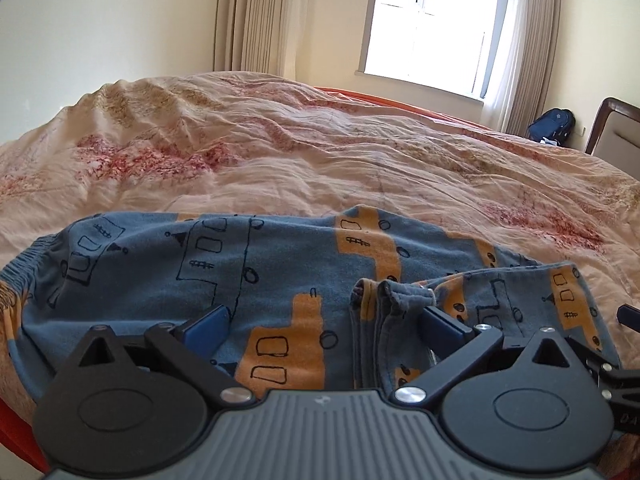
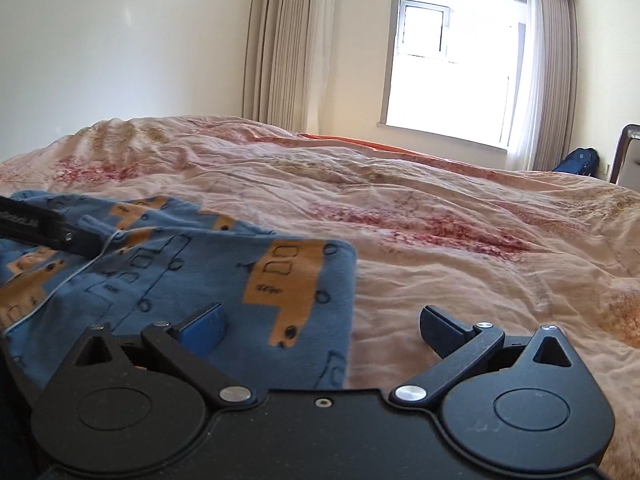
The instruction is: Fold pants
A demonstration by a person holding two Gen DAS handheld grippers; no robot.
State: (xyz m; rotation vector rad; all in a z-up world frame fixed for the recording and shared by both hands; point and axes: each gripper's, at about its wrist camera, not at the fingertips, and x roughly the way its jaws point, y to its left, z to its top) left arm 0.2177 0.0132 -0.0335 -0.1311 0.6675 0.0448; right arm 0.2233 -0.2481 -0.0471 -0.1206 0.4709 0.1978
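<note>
The pants (image 1: 224,280), blue with orange blocks and black line drawings, lie flat on the pink floral bedspread (image 1: 320,152), at the near edge of the bed. In the left wrist view their elastic waistband (image 1: 20,264) sits at the far left of the garment, partly cut off by the fisheye rim, and the cuffs (image 1: 384,292) are bunched up right of the garment's middle, their hems curled so the layers underneath cannot be counted.

The left gripper (image 1: 326,324) hangs low over the pants with its jaws spread wide; the left pad rests over plain blue cloth and the right pad stands just beside the curled cuffs, though whether it touches them is hard to tell. The near hem of the pants is hidden under the gripper body.

The right gripper (image 2: 326,326) is also spread wide and straddles the right edge of the pants (image 2: 200,280): one pad is over the cloth, the other over bare bedspread (image 2: 460,248) beyond that edge. A dark bar (image 2: 44,226), part of the other gripper, crosses the pants at the left of this view and covers a strip of them.

Beyond the pants, far across the bed, a window (image 2: 452,60) is blown out white between curtains (image 2: 280,44). A blue backpack (image 1: 552,124) sits on the floor to its right, small and blurred, beside a chair (image 1: 616,132) cut off by the frame.
</note>
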